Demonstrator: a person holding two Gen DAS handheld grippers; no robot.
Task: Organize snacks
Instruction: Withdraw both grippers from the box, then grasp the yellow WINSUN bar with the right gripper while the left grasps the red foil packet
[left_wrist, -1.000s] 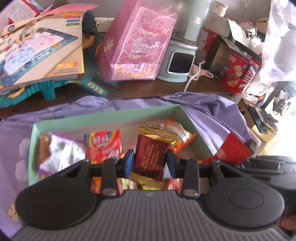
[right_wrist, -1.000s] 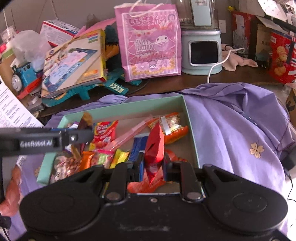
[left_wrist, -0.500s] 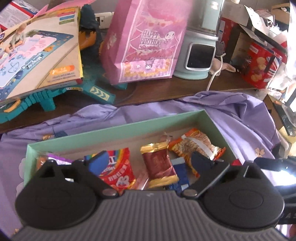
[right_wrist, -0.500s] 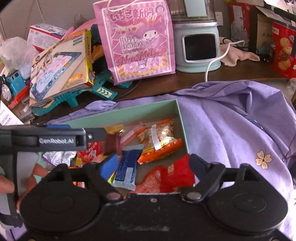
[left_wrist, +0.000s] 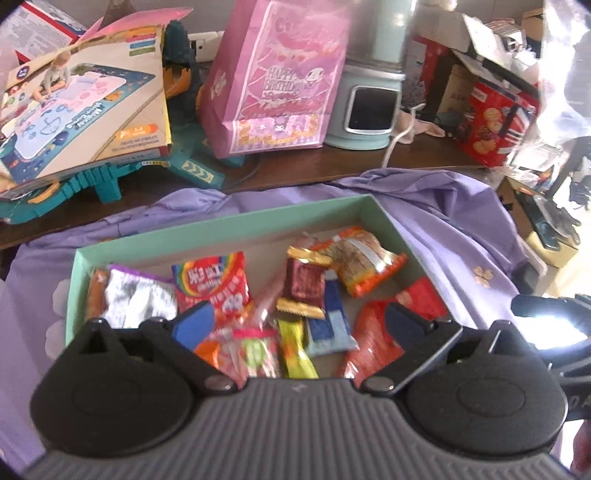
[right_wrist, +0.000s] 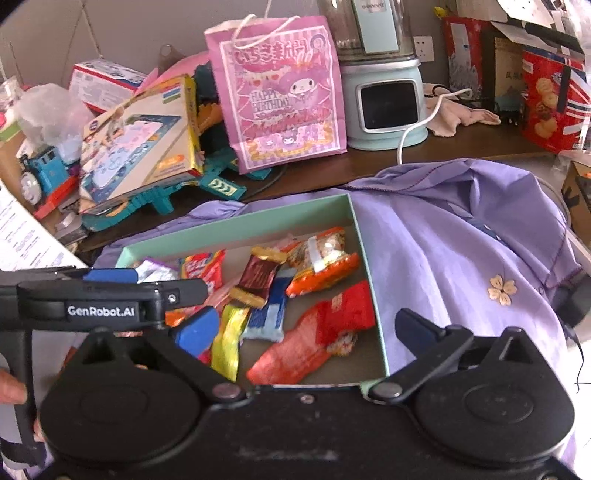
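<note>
Snacks in mint box (right_wrist: 364, 243), "GenRobot.AI" on left gripper (right_wrist: 100, 311), "HAPPY BIRTHDAY" bag (right_wrist: 282, 96)

**Legible text in the scene**

"GenRobot.AI" is printed in white on the side of the left gripper (right_wrist: 99, 311), as seen in the right wrist view. The pink gift bag (right_wrist: 282, 92) reads "HAPPY BIRTHDAY" beneath a line of Japanese characters. The red rainbow snack packet (left_wrist: 212, 282) in the green box (left_wrist: 221, 225) bears white Chinese characters; its smaller print is too blurred to read.
</note>
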